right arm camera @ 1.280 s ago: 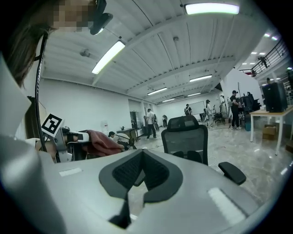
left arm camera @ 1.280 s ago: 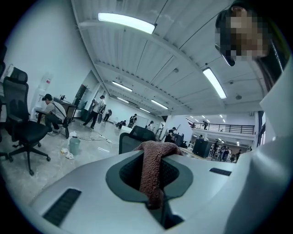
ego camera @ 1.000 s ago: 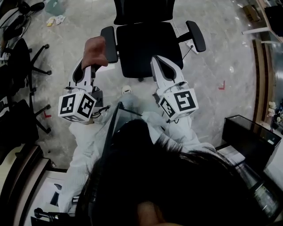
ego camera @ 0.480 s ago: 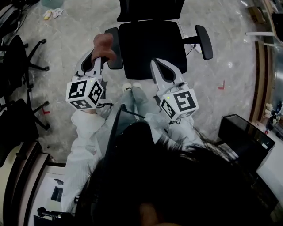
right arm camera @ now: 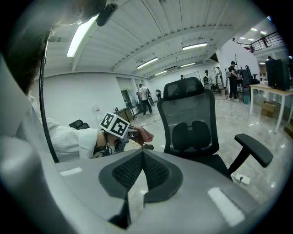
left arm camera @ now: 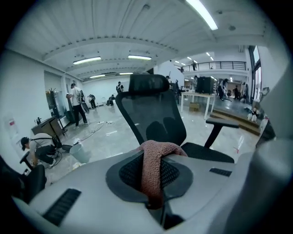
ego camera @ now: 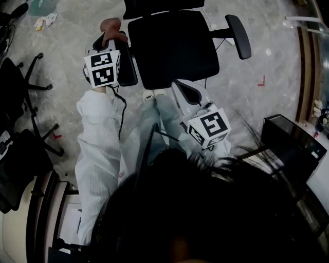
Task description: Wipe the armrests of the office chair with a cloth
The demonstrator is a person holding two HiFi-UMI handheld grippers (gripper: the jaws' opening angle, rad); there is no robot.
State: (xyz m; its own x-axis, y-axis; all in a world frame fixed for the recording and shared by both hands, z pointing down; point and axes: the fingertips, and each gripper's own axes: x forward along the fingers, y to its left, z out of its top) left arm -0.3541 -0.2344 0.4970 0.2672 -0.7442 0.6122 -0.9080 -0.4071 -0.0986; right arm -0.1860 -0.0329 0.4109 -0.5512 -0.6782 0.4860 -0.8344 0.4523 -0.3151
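Observation:
A black office chair (ego camera: pixel 172 46) stands in front of me, its seat facing me. My left gripper (ego camera: pixel 112 37) is shut on a pink cloth (ego camera: pixel 110 25) and holds it at the far end of the chair's left armrest (ego camera: pixel 127 64); whether cloth and armrest touch I cannot tell. In the left gripper view the cloth (left arm camera: pixel 155 169) hangs folded between the pads. My right gripper (ego camera: pixel 181 85) is shut and empty, held low before the seat's front edge. The right armrest (ego camera: pixel 239 36) is bare. The right gripper view shows the left gripper (right arm camera: pixel 132 133) with the cloth (right arm camera: pixel 144 134).
Other black office chairs (ego camera: pixel 23 82) stand at the left. A dark box-like desk (ego camera: pixel 290 151) is at the right. A teal bucket (ego camera: pixel 41 6) and scraps lie on the shiny floor at top left. Several people stand far off in the hall.
The left gripper has carried the cloth forward along the left armrest to its far end, rolling as it went. The right gripper has sunk and drawn back a little.

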